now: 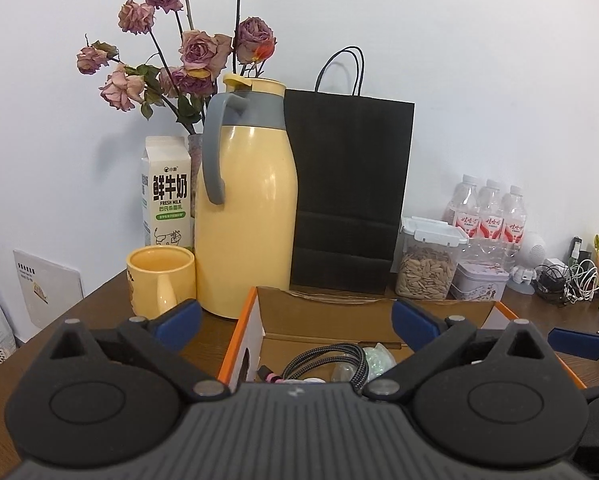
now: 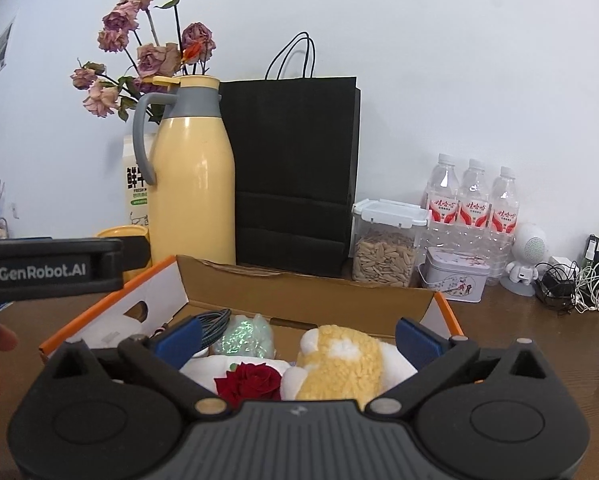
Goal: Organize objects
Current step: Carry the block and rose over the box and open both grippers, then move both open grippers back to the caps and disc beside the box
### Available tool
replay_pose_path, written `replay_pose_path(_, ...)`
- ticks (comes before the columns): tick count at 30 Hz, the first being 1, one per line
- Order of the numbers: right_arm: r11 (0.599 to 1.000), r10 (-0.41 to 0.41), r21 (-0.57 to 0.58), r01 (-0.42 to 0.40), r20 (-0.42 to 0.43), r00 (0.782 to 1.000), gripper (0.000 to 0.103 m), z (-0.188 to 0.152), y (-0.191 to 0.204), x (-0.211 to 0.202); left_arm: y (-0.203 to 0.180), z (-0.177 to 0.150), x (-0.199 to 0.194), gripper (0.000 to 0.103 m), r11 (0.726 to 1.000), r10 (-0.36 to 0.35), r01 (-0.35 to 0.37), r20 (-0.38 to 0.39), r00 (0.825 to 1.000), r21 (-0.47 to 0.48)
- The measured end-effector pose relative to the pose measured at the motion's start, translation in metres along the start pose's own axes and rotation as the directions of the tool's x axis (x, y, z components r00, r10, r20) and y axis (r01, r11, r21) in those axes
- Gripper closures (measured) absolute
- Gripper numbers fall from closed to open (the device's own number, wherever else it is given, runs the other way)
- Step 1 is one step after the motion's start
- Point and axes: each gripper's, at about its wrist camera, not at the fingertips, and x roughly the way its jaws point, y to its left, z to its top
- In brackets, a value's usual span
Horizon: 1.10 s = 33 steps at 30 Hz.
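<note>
Hovering, jaws spread wide and empty: left gripper (image 1: 297, 320) | right gripper (image 2: 297, 338) | lower centre: orange-edged cardboard box (image 2: 307, 290) holding yellow-and-white plush toy (image 2: 341, 360)

A plain pale wall (image 2: 439, 60) rises behind a dark brown wood-grain surface (image 2: 519, 332), evenly lit, with soft shadows.

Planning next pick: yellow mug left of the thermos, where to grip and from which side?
Probably the mug by its rim wall, from above on its open left side: it stands upright with the mouth open, and the thermos crowds its right. Its handle faces the camera, a narrower target. The left gripper is open, jaws empty.
</note>
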Motion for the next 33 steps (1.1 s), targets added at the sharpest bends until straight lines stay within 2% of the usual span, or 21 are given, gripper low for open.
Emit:
replay_pose_path(13, 1.0, 0.021, -0.018, -0.02, 0.027, 0.999, 0.0, -0.011, -0.005, -0.035, 0.001, -0.003, -0.04, 0.0, 0.995, -0.095, 0.095, 0.024, 0.995, 0.021)
replay_pose_path(18, 0.999, 0.044, -0.021, -0.044, 0.009, 0.999, 0.0, -0.025, -0.009, -0.049, 0.006, -0.015, -0.054, 0.0, 0.991, -0.124, 0.124, 0.003, 0.992, 0.046)
replay_pose_path(25, 0.997, 0.063, -0.035, -0.064, -0.02, 0.998, 0.0, -0.044, -0.009, -0.065, 0.019, -0.039, -0.072, 0.0, 0.991, -0.112, 0.113, -0.022, 0.994, 0.071)
replay_pose_path(33, 0.996, 0.076, -0.041, -0.079, -0.079, 0.994, 0.0, -0.07, -0.01, -0.08, 0.035, -0.074, -0.08, 0.0, 0.99, -0.078, 0.091, -0.12, 0.99, 0.105)
